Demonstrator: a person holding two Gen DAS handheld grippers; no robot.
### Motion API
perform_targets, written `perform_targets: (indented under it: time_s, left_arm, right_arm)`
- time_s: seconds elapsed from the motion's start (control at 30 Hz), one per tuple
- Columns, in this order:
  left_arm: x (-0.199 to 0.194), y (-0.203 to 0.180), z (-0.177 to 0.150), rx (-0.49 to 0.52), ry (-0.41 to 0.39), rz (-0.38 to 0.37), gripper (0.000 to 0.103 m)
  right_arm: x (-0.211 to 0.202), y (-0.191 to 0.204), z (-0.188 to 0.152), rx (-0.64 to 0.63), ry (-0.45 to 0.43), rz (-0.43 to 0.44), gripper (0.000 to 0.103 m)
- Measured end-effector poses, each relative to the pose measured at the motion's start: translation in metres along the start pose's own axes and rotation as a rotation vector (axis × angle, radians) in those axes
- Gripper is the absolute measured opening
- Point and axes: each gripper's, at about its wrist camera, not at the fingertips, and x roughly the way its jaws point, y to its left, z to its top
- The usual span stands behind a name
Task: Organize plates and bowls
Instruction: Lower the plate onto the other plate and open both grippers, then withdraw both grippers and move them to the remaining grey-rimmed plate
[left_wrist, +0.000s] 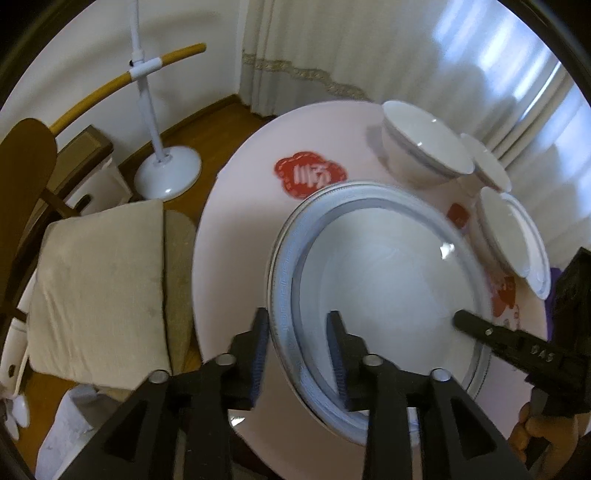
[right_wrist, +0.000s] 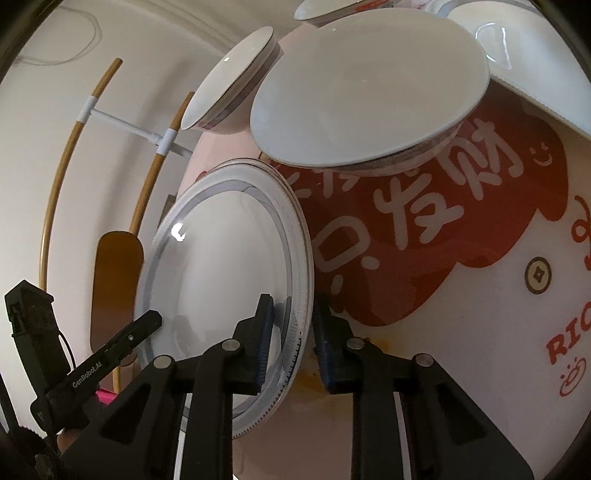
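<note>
A large white plate (left_wrist: 388, 266) with a blue-grey rim lies on the round pink table (left_wrist: 236, 229). My left gripper (left_wrist: 298, 317) straddles its near left rim, open, with room beside the pads. My right gripper (right_wrist: 293, 301) holds the opposite rim, one pad on the plate (right_wrist: 221, 266) and one under it, shut on it. Its finger (left_wrist: 480, 328) shows at the plate's right edge in the left wrist view. Behind stand a white bowl (left_wrist: 424, 147), a smaller bowl (left_wrist: 487, 162) and a bowl on a small plate (left_wrist: 513, 236).
The tablecloth (right_wrist: 461, 295) carries red prints. Close to the big plate stand a wide bowl (right_wrist: 362, 88) and a second bowl (right_wrist: 229, 85). A cushioned chair (left_wrist: 99, 288) and a white stand's base (left_wrist: 168, 173) are left of the table. A hand (left_wrist: 532, 424) holds the right gripper.
</note>
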Motion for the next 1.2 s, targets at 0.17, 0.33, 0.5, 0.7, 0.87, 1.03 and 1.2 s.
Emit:
perform_targets:
  time_s: [0.17,0.33,0.5,0.7,0.87,1.03,1.2]
  left_arm:
    - [0.004,-0.002,-0.003,0.014,0.006,0.008,0.029]
    - [0.006,-0.003,-0.002,0.006,0.014,0.016,0.03]
    - [0.004,-0.01,-0.003,0.004,0.023,0.051,0.031]
    - [-0.005,-0.032,-0.006,0.025,0.031,0.118,0.034]
    - [-0.02,-0.058,-0.006,0.034,-0.011,0.131,0.049]
    - [-0.034,-0.083,-0.007,0.028,-0.057,0.146,0.057]
    - [-0.054,-0.12,-0.01,-0.009,-0.119,0.177,0.062]
  right_arm:
    - [0.001,0.004,0.001,-0.006,0.008,0.002,0.016]
    - [0.0,0.006,0.001,-0.017,0.012,-0.003,0.016]
    - [0.001,0.015,0.003,-0.029,0.034,-0.043,0.019]
    - [-0.006,0.04,0.003,-0.143,0.068,-0.185,0.039]
    - [-0.022,0.053,0.004,-0.229,0.073,-0.235,0.054]
    - [-0.047,0.061,0.009,-0.321,0.067,-0.26,0.063]
    - [-0.085,0.052,0.017,-0.386,0.056,-0.232,0.076]
